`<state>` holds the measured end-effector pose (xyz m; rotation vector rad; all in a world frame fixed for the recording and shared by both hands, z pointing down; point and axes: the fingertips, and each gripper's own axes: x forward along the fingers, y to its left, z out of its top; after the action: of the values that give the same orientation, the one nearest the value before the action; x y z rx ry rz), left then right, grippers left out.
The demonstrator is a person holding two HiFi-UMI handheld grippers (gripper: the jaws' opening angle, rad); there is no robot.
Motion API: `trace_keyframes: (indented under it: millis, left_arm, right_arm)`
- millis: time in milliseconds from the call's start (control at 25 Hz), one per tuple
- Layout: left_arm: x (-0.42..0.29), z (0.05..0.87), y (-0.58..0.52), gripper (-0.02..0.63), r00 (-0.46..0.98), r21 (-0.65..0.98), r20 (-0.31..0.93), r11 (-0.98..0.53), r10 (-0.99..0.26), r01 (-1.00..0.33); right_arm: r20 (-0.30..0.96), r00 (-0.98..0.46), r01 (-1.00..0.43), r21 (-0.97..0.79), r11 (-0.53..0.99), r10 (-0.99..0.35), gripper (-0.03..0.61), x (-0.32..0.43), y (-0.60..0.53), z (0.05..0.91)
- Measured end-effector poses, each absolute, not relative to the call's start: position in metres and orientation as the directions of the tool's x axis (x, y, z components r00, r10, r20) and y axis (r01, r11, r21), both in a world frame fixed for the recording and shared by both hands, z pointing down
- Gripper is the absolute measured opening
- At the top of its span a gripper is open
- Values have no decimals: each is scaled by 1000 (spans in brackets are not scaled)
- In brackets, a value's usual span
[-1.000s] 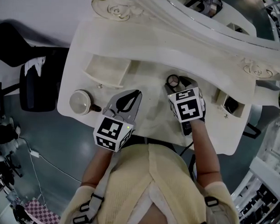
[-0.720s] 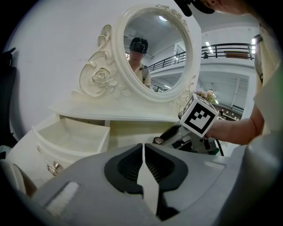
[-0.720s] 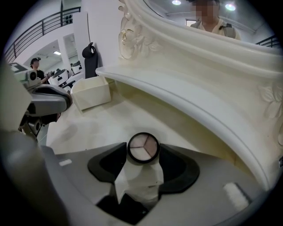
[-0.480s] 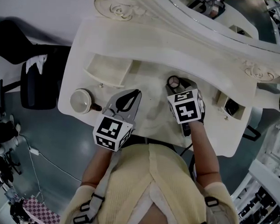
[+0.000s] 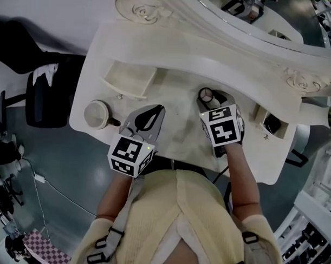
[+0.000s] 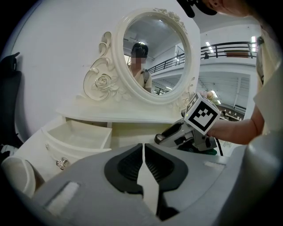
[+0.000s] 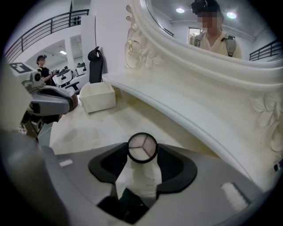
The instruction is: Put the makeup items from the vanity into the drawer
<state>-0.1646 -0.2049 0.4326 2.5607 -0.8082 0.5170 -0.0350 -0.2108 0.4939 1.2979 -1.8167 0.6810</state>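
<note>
A small round makeup pot [image 7: 142, 147], with a dark rim and a pale top split in three, sits between the pads of my right gripper [image 7: 142, 153]. The jaws have just been closing and both pads now touch it. In the head view the pot [image 5: 205, 95] and the right gripper [image 5: 211, 99] are over the middle of the white vanity top [image 5: 179, 124]. The open drawer [image 5: 127, 80] lies to the left and looks empty. My left gripper [image 5: 156, 110] hovers right of it, shut on nothing [image 6: 143, 164].
A round white jar [image 5: 96, 114] stands at the vanity's left front edge. A second small drawer [image 5: 269, 122] is open at the right with something dark inside. The carved oval mirror [image 6: 154, 53] rises behind. A black chair [image 5: 45, 97] stands left of the vanity.
Neither gripper has visibly moved over the vanity. The view has shifted slightly.
</note>
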Motion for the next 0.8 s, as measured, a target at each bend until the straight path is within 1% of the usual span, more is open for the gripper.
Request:
trace_keyframes:
  millis: [480, 800]
  left_arm:
    - [-168, 414, -183, 15, 749, 242, 433, -735, -502, -633]
    - [-190, 398, -187, 12, 714, 217, 417, -701, -562, -679]
  right_arm:
    - [799, -213, -904, 56, 423, -562, 213, -43, -190, 448]
    - [784, -246, -871, 80, 485, -570, 213, -60, -185, 420]
